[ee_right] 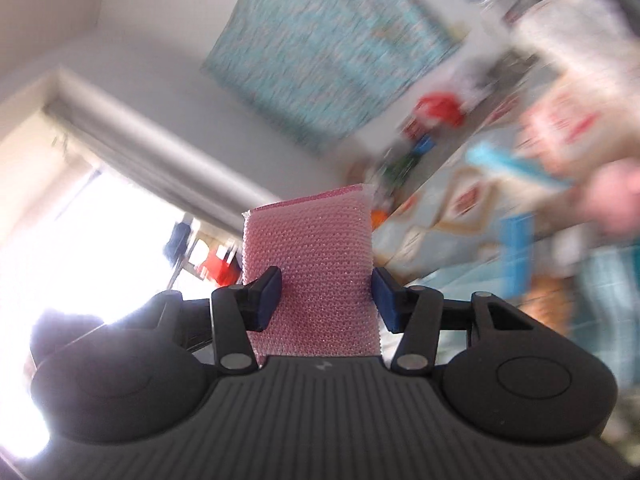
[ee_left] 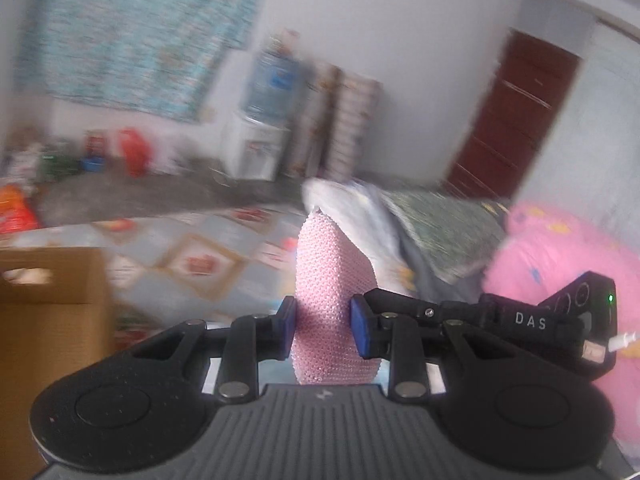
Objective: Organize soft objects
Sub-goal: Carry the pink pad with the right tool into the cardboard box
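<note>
My left gripper point(ee_left: 323, 326) is shut on a pink mesh sponge point(ee_left: 328, 280). That sponge stands edge-on between the blue pads, and its tip rises above them. My right gripper point(ee_right: 326, 300) is shut on a second pink mesh sponge point(ee_right: 310, 256), which shows its broad face and is pinched at both sides by the pads. The right wrist view is rolled and blurred. In the left wrist view, the black housing of the other gripper point(ee_left: 560, 320) sits close on the right.
A cardboard box point(ee_left: 52, 304) stands at lower left on a patterned floor mat point(ee_left: 192, 248). Folded bedding point(ee_left: 440, 228) and a pink quilt point(ee_left: 560, 248) lie to the right. A water dispenser point(ee_left: 260, 128) and a brown door point(ee_left: 520, 112) stand behind. A blurred hand point(ee_right: 616, 196) shows at right.
</note>
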Demonstrator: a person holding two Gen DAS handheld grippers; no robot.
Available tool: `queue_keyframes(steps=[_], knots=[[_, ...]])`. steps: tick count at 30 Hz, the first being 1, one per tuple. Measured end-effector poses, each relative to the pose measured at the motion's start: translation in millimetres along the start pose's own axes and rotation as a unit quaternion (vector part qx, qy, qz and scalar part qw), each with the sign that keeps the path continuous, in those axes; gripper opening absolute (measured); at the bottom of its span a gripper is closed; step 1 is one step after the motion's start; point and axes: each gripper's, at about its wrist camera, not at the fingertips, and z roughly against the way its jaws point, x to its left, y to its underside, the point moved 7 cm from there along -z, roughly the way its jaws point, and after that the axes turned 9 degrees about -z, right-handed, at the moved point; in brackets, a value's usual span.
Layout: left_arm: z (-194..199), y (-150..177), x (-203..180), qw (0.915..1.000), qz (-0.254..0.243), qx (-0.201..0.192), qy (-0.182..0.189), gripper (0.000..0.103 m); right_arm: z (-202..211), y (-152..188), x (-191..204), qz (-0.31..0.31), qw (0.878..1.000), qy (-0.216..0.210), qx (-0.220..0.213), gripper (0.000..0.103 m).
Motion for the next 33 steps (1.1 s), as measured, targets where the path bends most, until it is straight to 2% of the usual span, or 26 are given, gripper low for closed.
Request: queue_keyframes(steps=[4, 8, 11, 16, 18, 21, 24, 28, 33], knots=[[34.0, 14.1, 69.8, 0.9965, 0.046, -0.005, -0.069, 0.029, -79.7, 31.9, 40.5, 0.03, 0.997, 0.006, 0.077, 0.05], [45.7, 29.8, 149.2, 0.986, 0.096, 0.012, -0.136, 0.029, -167.9, 65.3, 63.4, 0.031, 0.987, 0.029, 0.153, 0.05], [41.4, 39.6, 201.2, 0.9782, 0.126, 0.03, -0.162, 0.029, -226.4, 84.8, 68.9, 0.02, 0.979, 0.058, 0.195, 0.05], [19.9, 52.7, 275.8, 0.9655, 0.156, 0.062, -0.199, 0.03, -305.1, 115.6, 70.3, 0.013, 0.965, 0.113, 0.236, 0.049], [6.4, 59.2, 300.8, 0.9599, 0.157, 0.081, -0.217, 0.03, -327.5, 123.7, 69.0, 0.006, 0.962, 0.123, 0.243, 0.049], [-8.5, 69.8, 332.3, 0.9503, 0.16, 0.1, -0.247, 0.03, -360.4, 128.3, 64.9, 0.012, 0.961, 0.151, 0.232, 0.049], [-14.1, 81.0, 357.9, 0.9414, 0.187, 0.105, -0.261, 0.031, -380.0, 129.4, 47.9, -0.002, 0.958, 0.175, 0.228, 0.049], [-11.0, 85.9, 370.7, 0.94, 0.195, 0.102, -0.261, 0.031, -387.5, 135.6, 29.8, 0.004, 0.952, 0.195, 0.236, 0.049], [19.0, 79.7, 358.9, 0.9429, 0.199, 0.067, -0.259, 0.036, -385.1, 138.5, 25.8, 0.016, 0.946, 0.207, 0.247, 0.049]])
